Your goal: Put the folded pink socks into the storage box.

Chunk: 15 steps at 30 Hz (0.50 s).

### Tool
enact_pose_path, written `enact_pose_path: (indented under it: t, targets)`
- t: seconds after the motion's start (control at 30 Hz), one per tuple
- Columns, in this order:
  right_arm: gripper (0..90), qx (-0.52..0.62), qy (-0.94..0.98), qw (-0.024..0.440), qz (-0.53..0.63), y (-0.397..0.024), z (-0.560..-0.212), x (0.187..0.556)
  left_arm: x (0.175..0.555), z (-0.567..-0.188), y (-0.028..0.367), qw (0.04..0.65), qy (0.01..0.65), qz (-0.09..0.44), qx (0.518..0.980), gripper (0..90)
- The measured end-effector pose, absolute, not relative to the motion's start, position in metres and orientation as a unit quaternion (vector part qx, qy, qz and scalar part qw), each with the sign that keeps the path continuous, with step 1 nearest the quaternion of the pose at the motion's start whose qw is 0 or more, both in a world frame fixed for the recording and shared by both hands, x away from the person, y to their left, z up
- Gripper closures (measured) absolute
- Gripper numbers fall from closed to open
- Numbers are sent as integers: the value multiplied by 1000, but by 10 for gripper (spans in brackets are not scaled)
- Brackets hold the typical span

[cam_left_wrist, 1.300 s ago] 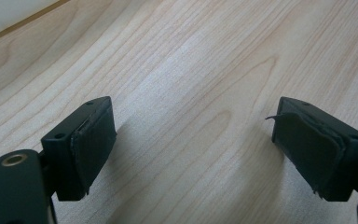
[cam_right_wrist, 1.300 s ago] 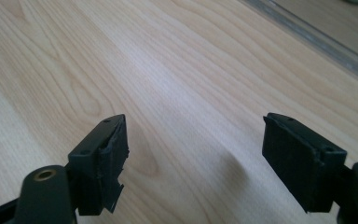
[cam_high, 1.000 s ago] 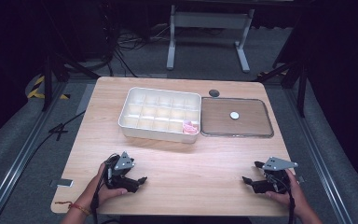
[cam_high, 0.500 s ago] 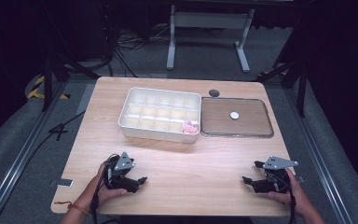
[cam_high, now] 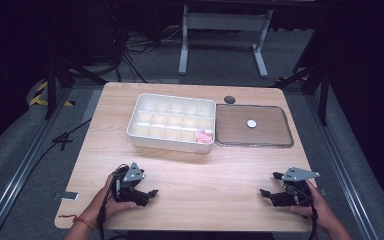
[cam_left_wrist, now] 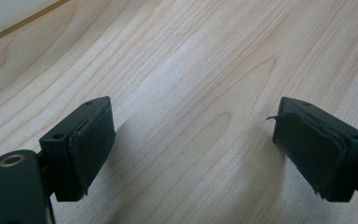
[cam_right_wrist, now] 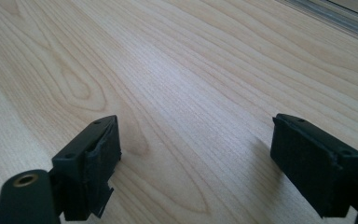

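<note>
Wooden tabletop (cam_high: 190,170) carries a white compartmented plastic tray (cam_high: 172,122); left gripper (cam_high: 150,194) and right gripper (cam_high: 266,193) rest near its front edge, jaws apart, empty.

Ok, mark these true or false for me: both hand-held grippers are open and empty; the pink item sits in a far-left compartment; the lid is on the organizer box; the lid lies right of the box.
1. Left hand-held gripper and right hand-held gripper are open and empty: true.
2. The pink item sits in a far-left compartment: false, it is in the near-right corner compartment.
3. The clear lid is on the white organizer box: false, it lies flat on the table.
4. The lid lies right of the box: true.
</note>
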State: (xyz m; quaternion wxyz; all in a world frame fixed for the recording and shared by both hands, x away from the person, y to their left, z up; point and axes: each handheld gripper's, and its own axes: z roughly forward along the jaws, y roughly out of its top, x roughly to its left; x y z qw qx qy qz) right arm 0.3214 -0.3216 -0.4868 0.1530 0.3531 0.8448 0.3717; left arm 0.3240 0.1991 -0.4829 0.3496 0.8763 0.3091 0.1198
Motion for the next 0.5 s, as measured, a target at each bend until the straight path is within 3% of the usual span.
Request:
enact_pose_path:
  t: [0.5]
  targets:
    - [150,356,844,154,371,-321,-487,321,325,-483,199,348,307,121,877,126]
